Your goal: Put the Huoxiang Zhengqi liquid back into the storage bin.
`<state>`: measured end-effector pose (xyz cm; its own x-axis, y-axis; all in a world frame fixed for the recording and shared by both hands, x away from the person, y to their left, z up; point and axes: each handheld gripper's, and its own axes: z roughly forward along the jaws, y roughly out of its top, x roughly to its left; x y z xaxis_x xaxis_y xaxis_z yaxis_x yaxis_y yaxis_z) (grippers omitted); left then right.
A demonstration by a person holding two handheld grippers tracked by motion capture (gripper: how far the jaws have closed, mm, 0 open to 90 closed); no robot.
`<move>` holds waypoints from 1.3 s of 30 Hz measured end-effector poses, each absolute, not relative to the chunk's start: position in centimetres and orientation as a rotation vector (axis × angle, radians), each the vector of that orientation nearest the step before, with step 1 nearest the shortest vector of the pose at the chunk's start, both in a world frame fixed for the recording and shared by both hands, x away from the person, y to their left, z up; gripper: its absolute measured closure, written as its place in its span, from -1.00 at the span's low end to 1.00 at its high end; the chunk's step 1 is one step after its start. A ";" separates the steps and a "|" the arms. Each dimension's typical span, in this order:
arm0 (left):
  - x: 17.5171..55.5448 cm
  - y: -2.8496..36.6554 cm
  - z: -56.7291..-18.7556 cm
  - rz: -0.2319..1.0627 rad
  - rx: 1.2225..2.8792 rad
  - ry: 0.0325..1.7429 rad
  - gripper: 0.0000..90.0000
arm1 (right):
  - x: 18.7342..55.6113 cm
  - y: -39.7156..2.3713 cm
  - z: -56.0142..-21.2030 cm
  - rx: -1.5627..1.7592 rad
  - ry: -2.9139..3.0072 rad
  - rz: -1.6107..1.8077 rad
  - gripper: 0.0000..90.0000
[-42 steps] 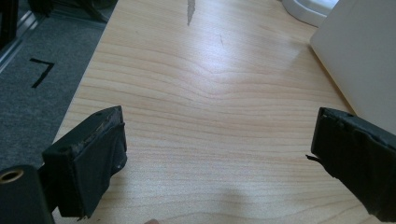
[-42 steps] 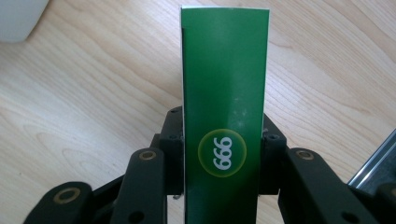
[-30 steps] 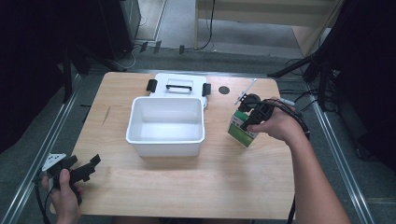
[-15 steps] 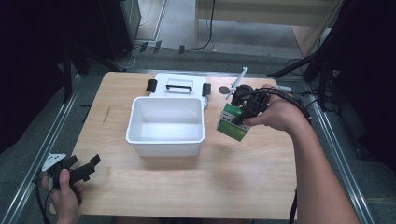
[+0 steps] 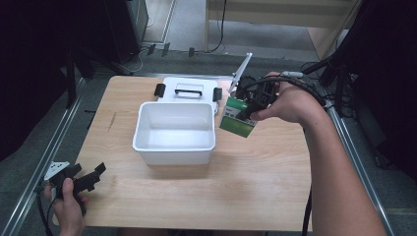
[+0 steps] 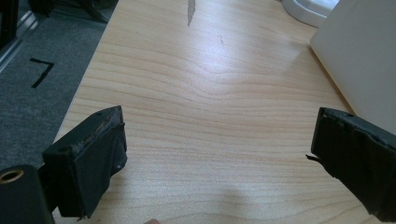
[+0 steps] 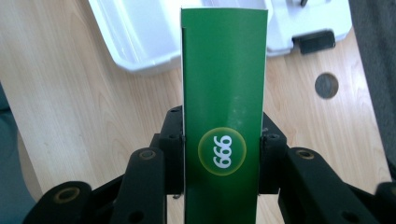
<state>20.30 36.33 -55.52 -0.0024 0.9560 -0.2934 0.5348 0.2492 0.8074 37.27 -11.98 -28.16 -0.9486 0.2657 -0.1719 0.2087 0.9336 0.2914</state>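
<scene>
A green box with a round "999" mark hangs in the air just right of the white bin. My right gripper is shut on it, its jaws pressed against the box's two narrow sides. The bin is an open rectangular tub with nothing visible inside. Its white lid, with black latches and a handle, lies flat behind it. My left gripper rests at the table's near left corner, open, with bare wood between its jaws.
The light wooden table has a small dark round hole near its far right. Metal rails run along both sides. Cables and dark equipment crowd the floor beyond the far edge.
My right gripper has lifted the green box off the table and carried it left toward the bin's right rim. The left gripper has stayed where it was.
</scene>
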 end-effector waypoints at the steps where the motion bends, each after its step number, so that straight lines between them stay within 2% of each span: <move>1: 20.3 36.3 -55.5 0.612 1.402 1.659 -0.91 | 37.2 -11.8 -28.0 0.363 2.883 0.400 0.43; 19: 20.3 36.3 -55.5 0.615 1.400 1.661 -0.91 | 37.4 -6.5 -25.8 0.261 2.910 0.419 0.43; 39: 20.3 36.3 -55.5 0.615 1.399 1.657 -0.91 | 37.8 -0.5 -27.9 -0.006 2.939 0.408 0.43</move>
